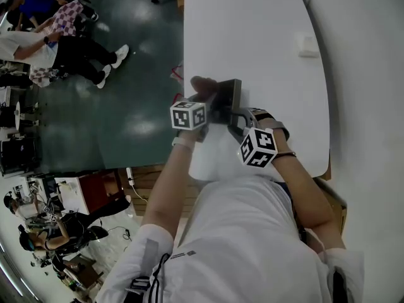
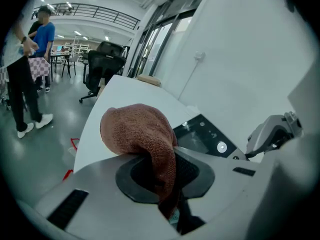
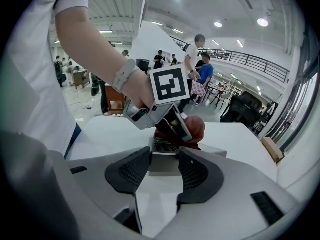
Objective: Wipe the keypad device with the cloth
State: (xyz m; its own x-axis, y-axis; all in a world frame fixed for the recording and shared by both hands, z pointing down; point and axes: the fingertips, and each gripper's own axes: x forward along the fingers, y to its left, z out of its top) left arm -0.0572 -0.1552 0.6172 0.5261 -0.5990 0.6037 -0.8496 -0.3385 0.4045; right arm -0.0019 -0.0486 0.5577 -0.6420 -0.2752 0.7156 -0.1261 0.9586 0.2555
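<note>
The dark keypad device [image 1: 227, 98] lies on the white table [image 1: 252, 30] just ahead of both grippers. Its grey near end [image 3: 164, 160] sits between the jaws of my right gripper [image 3: 164, 168], which are shut on its sides. My left gripper [image 2: 165, 171] is shut on a reddish-brown cloth [image 2: 137, 129], which bulges out past the jaws. In the right gripper view the cloth [image 3: 199, 126] rests on the far part of the keypad, with the left gripper [image 3: 167, 120] over the keys. The device's screen and buttons [image 2: 202, 136] show to the cloth's right.
The table runs along a white wall with a small wall plate [image 1: 307, 44]. Its left edge [image 1: 184, 43] drops to a green floor where people sit [image 1: 57, 43]. An office chair [image 2: 102, 59] and a cardboard box [image 2: 149, 80] stand beyond the far end.
</note>
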